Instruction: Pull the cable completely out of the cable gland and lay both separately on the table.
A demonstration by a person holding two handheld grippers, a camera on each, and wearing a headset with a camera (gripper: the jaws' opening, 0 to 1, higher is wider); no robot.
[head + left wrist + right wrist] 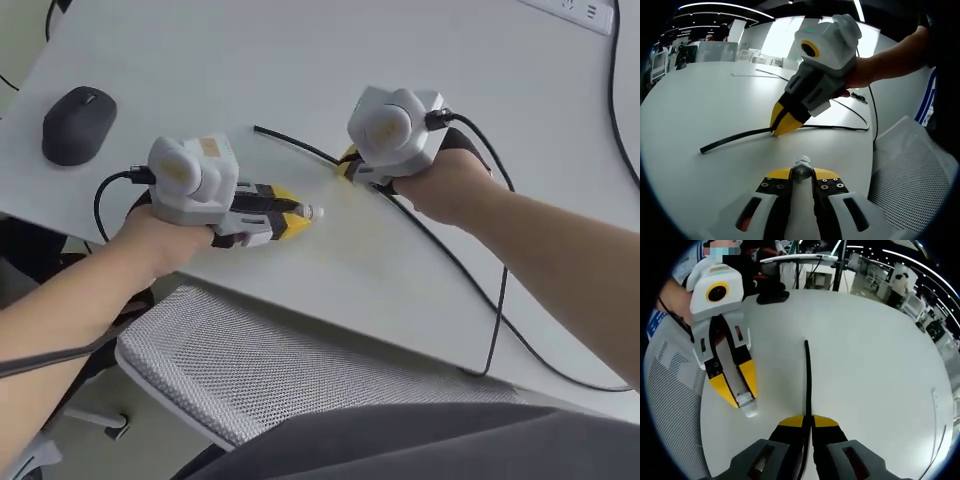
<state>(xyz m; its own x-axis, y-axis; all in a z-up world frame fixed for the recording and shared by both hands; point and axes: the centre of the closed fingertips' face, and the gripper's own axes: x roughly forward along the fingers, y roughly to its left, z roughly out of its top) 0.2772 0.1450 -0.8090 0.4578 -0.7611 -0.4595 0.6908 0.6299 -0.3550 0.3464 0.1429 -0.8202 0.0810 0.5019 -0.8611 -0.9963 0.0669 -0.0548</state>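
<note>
Working surface: you worked at one white table (300,60), matte, with a curved near edge.
Room: beyond it your gripper views showed an open hall with strip lights overhead and further desks.
Seat: one grey mesh chair (300,370) stood below the table's near edge.
Mouse: one black mouse (78,125) lay at the far left of the table, well apart from the work.
Grippers: two, one in each of your hands.
Left gripper (300,215): its jaws were clamped on the one cable gland (312,212), which stuck out past the yellow tips over the near part of the table.
Right gripper (347,168): its jaws were closed on the one black cable (290,140), whose free end ran out ahead of the tips across the table.
Separation: the cable gland and the cable were apart, the gland near your right gripper's tips.
</note>
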